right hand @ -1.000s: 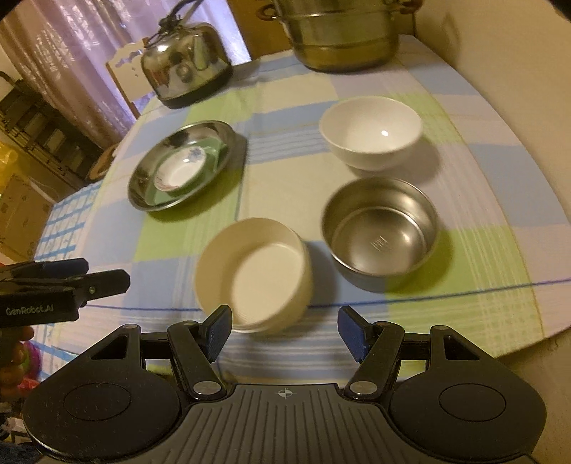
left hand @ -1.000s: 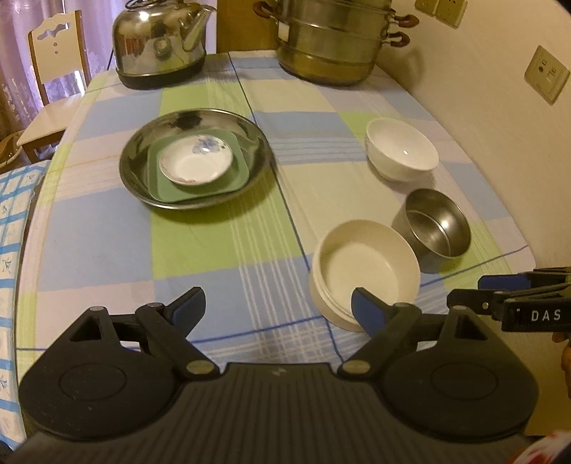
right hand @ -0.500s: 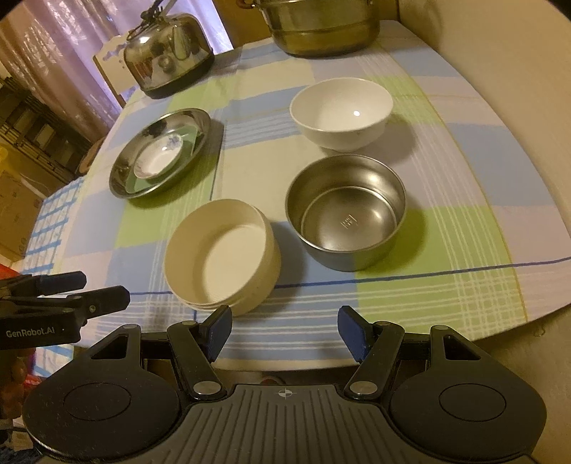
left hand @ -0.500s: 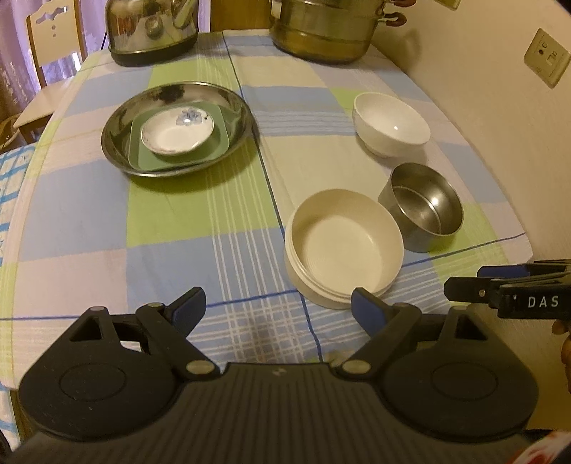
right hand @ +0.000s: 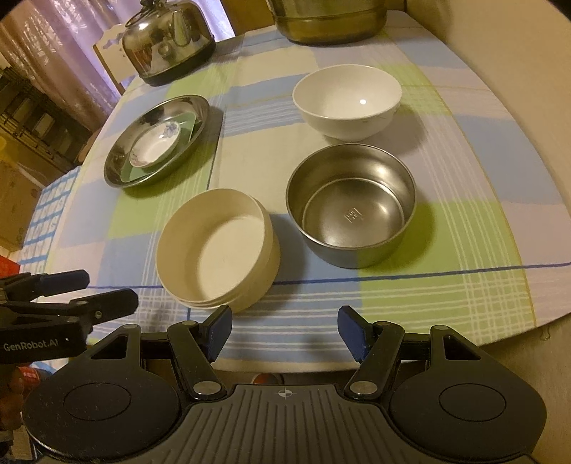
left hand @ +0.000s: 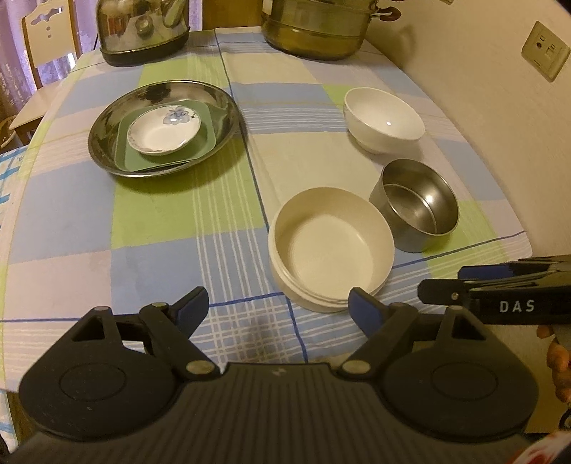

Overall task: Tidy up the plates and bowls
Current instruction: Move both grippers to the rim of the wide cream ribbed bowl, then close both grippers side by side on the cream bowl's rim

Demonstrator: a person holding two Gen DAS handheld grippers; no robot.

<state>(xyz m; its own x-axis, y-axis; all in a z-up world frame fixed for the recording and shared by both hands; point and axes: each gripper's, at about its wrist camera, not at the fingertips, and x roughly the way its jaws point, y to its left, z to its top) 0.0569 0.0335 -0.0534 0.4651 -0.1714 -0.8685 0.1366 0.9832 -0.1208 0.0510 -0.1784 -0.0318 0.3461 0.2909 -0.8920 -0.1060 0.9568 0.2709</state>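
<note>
A cream bowl (left hand: 330, 246) (right hand: 214, 250) sits near the table's front edge. A steel bowl (left hand: 417, 203) (right hand: 351, 207) stands to its right, and a white bowl (left hand: 383, 119) (right hand: 346, 98) behind that. At the left a steel plate (left hand: 107, 142) (right hand: 117, 167) holds a green square plate (left hand: 128, 160) with a small flowered dish (left hand: 164, 130) (right hand: 153, 146) on top. My left gripper (left hand: 278, 308) is open and empty, just in front of the cream bowl. My right gripper (right hand: 285, 330) is open and empty, at the table edge before the two front bowls.
A steel kettle (left hand: 142, 28) (right hand: 167, 39) and a large brass pot (left hand: 317, 28) (right hand: 332, 18) stand at the back of the checked tablecloth (left hand: 160, 214). A wall with a socket (left hand: 544, 50) runs along the right. A chair (left hand: 46, 39) stands at the back left.
Both grippers have pulled back slightly and then moved closer toward the bowls. Nothing on the table has moved, and both grippers stay open.
</note>
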